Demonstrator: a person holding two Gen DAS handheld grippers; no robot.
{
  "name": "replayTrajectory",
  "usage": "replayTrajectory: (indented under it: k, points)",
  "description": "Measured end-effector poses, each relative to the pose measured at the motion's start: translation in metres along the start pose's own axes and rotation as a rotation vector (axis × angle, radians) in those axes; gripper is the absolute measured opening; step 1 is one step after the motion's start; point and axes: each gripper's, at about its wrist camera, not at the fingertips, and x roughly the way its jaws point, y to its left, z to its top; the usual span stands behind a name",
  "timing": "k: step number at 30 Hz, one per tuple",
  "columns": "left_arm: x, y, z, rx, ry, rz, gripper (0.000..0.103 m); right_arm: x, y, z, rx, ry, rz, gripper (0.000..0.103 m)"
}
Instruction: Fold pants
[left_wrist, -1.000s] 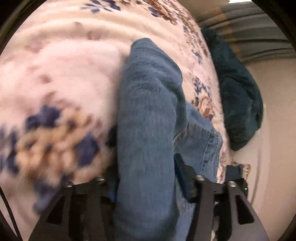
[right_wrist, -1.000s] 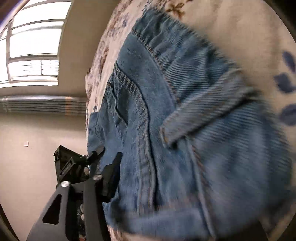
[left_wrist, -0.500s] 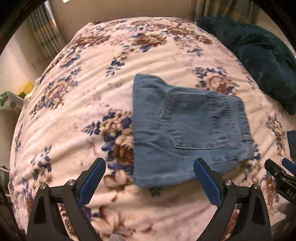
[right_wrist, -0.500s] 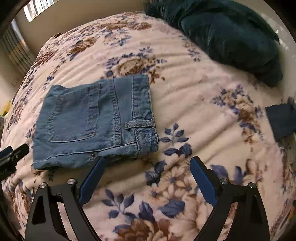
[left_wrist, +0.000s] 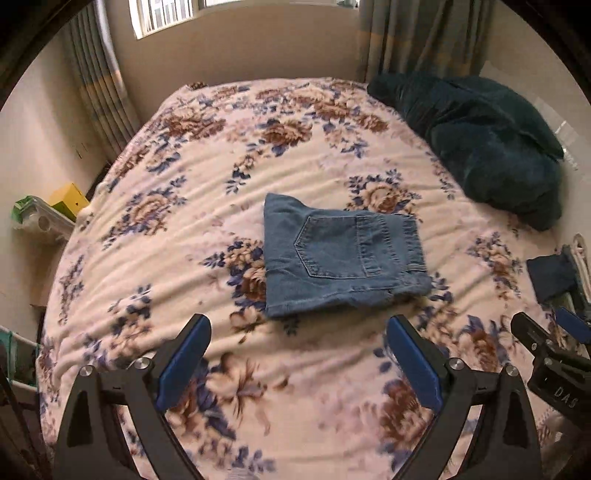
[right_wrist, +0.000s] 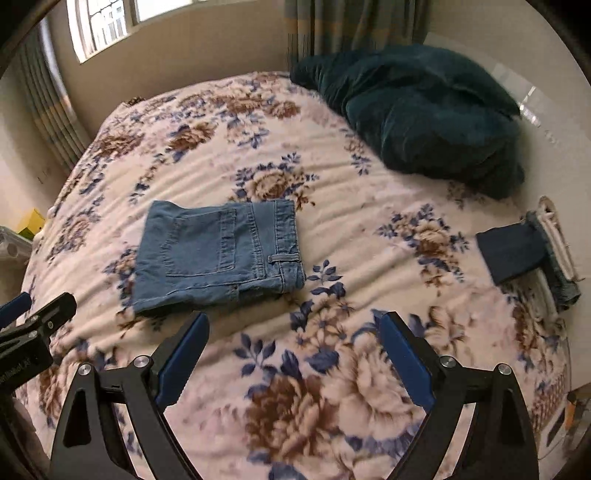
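Observation:
The blue jeans (left_wrist: 341, 258) lie folded into a compact rectangle on the floral bed blanket (left_wrist: 207, 177), back pocket facing up. They also show in the right wrist view (right_wrist: 218, 254). My left gripper (left_wrist: 297, 360) is open and empty, held above the blanket short of the jeans' near edge. My right gripper (right_wrist: 291, 356) is open and empty, above the blanket near the jeans' right corner. Each gripper's body shows at the edge of the other's view.
A dark teal pillow (left_wrist: 491, 147) lies at the far right of the bed. A stack of folded dark clothes (right_wrist: 524, 254) sits at the right edge. A yellow box (left_wrist: 68, 197) stands on a shelf to the left. Curtains and a window are behind.
One second ago both grippers held the jeans close up. They have let go and pulled back and up, and the folded jeans now lie flat on the blanket.

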Motion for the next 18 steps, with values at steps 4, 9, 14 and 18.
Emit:
replayTrajectory:
  k: [4,9,14,18]
  points:
    - [-0.055,-0.002,-0.012,-0.007,-0.030,-0.001,0.098,-0.062,-0.005,-0.016,0.001,-0.029,0.010,0.095]
    - [-0.132,-0.010,-0.031,-0.018,-0.065,-0.004,0.098,-0.143,-0.017,-0.036,0.009,-0.056,0.029,0.095]
    - [-0.204,-0.020,-0.050,-0.019,-0.101,0.010,0.098,-0.234,-0.030,-0.052,-0.013,-0.112,0.055,0.095]
    - [-0.263,-0.026,-0.066,-0.028,-0.128,0.012,0.098,-0.312,-0.042,-0.064,-0.048,-0.155,0.083,0.096]
